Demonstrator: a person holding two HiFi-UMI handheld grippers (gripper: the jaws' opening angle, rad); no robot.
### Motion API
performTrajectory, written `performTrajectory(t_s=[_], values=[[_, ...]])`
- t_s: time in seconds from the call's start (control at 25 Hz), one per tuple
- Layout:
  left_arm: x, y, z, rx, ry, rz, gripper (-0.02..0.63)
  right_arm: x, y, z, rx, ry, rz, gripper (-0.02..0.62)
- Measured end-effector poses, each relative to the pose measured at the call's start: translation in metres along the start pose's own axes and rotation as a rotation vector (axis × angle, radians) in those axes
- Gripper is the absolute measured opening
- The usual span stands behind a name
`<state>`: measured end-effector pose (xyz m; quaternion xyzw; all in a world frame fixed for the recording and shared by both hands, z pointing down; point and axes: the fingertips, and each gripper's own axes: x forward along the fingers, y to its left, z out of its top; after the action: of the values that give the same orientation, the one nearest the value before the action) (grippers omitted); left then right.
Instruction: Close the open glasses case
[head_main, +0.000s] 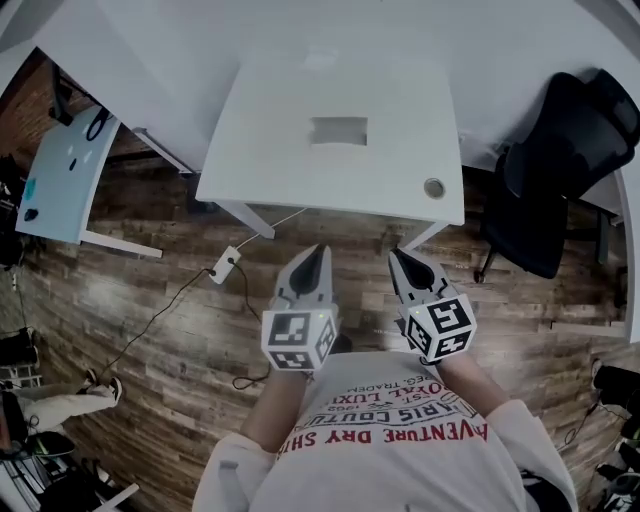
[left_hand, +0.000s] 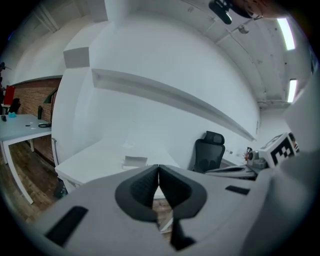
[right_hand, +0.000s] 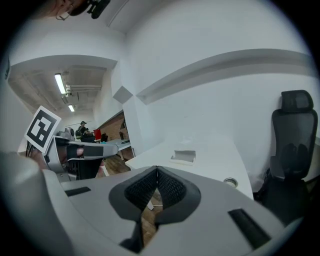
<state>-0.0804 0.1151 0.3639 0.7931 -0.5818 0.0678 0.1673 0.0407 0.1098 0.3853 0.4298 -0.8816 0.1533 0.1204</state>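
An open pale grey glasses case lies near the middle of a white desk. It shows small in the left gripper view and in the right gripper view. Both grippers are held over the wooden floor, well short of the desk's near edge. My left gripper is shut with nothing in it, jaws touching. My right gripper is also shut and empty.
A black office chair stands right of the desk. A round cable hole is at the desk's near right corner. A power strip and cables lie on the floor below the desk's left side. Another table stands at the left.
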Motion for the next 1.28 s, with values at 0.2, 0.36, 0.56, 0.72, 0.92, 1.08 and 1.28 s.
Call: performTrajectory(t_s=[0.2,0.36,0.56,0.72,0.92,1.08,1.28], values=[[0.021,0.057,0.012,-0.005,0.014,-0.031,0.005,0.059,0.008,0.019,0.007,-0.003,-0.041,0.012],[0.031,0.094,0.015,-0.015,0.024,-0.036,0.005,0.093,0.011,0.029,0.024,-0.007,-0.074,0.012],[0.048,0.125,0.01,-0.054,0.055,-0.024,0.005,0.124,0.004,0.035,0.031,0.015,-0.097,0.012],[0.074,0.142,0.007,-0.07,0.081,-0.014,0.005,0.149,-0.015,0.035,0.055,0.039,-0.118,0.012],[0.117,0.153,0.014,-0.034,0.104,-0.002,0.005,0.19,-0.042,0.055,0.089,0.018,-0.09,0.012],[0.163,0.164,0.025,-0.034,0.124,0.001,0.005,0.229,-0.07,0.078,0.068,0.016,-0.061,0.012],[0.219,0.174,0.032,-0.027,0.161,0.017,0.005,0.269,-0.107,0.086,0.064,0.054,-0.039,0.012]])
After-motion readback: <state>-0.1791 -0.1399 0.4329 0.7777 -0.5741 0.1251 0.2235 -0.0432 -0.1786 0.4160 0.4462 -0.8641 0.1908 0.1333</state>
